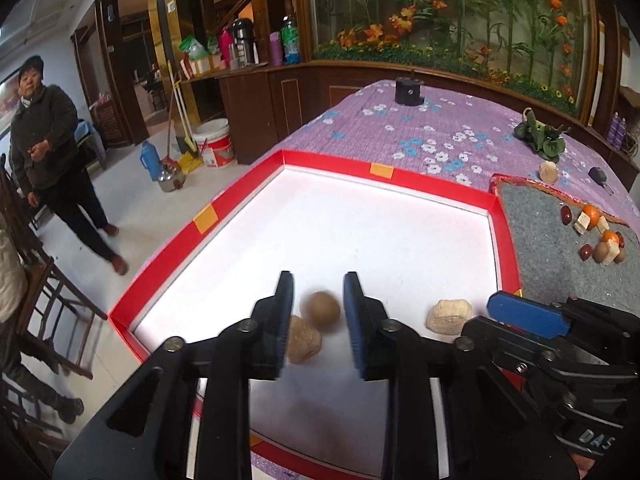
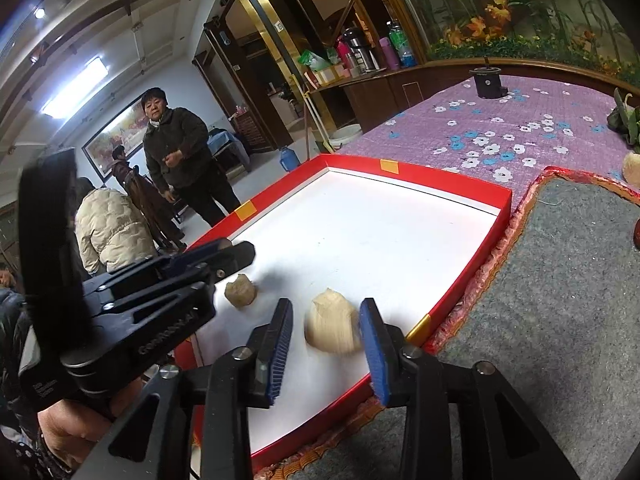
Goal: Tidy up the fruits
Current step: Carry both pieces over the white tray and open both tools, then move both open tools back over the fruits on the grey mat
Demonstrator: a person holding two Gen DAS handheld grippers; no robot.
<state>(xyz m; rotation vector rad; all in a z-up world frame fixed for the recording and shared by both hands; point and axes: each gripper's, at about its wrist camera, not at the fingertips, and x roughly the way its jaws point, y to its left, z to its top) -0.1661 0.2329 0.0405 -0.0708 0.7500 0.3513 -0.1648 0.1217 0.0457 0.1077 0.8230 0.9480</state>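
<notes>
- Leftmost, a person in a dark jacket (image 1: 44, 136) was seen standing on the pale floor beyond the table edge, with dark wooden chairs (image 1: 44, 292) nearer the camera.
- A shallow red-walled box with a white floor (image 1: 192, 248) was laid on the purple flowered tablecloth (image 1: 404, 132).
- The left gripper (image 1: 318, 316) was held over the box's near part with its blue-padded jaws apart; nothing was pressed between them.
- A round brown fruit, blurred (image 1: 323, 312), was seen in the gap between those jaws, free of both pads, and a tan lumpy piece (image 1: 304, 340) lay just beside it, touching or nearly so.
- A pale cut block (image 1: 449, 316) rested on the white floor further right, close to the right gripper (image 2: 326, 348).
- In the right wrist view, that gripper's jaws were likewise parted around the pale block (image 2: 332, 326); the right-hand pad seemed to be at its edge, but no squeeze could be made out.
- On the grey felt mat with a red fringe (image 1: 552, 248), beside the box, a cluster of small orange, dark red and brown fruits and pale cubes (image 1: 600, 236) was left lying.
- Further back, a leafy green vegetable (image 1: 540, 136) lay on the cloth.
</notes>
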